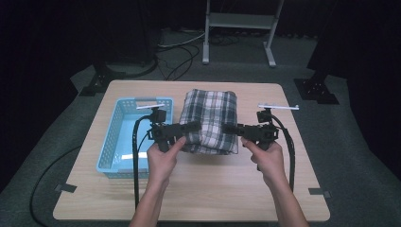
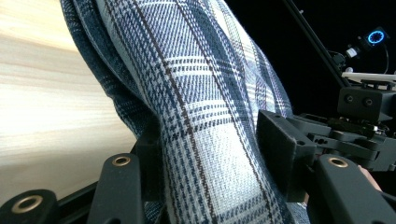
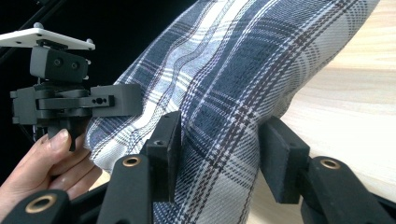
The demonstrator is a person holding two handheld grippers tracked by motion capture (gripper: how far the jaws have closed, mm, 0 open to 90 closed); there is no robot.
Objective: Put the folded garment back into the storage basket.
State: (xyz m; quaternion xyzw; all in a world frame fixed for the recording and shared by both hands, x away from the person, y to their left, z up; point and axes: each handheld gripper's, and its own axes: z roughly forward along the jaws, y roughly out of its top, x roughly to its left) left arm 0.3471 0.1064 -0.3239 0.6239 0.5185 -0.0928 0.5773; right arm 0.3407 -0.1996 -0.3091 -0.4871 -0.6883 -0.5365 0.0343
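Light wooden table [image 1: 198, 198] on grey carpet carries a light-blue plastic basket [image 1: 109, 142] at left, a folded plaid cloth [image 1: 210, 113] just beside it at centre.

Basket's [image 1: 109, 142] contents perhaps too dim

A light blue plastic basket [image 1: 124, 137] sits on the left side of a wooden table [image 1: 213, 189]. Behind the table, a grey metal stand [image 1: 239, 28] rests on dark floor [image 1: 359, 161].

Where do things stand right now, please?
Left gripper and right gripper both shut on the folded plaid cloth. Blue basket to its left. Nothing between.
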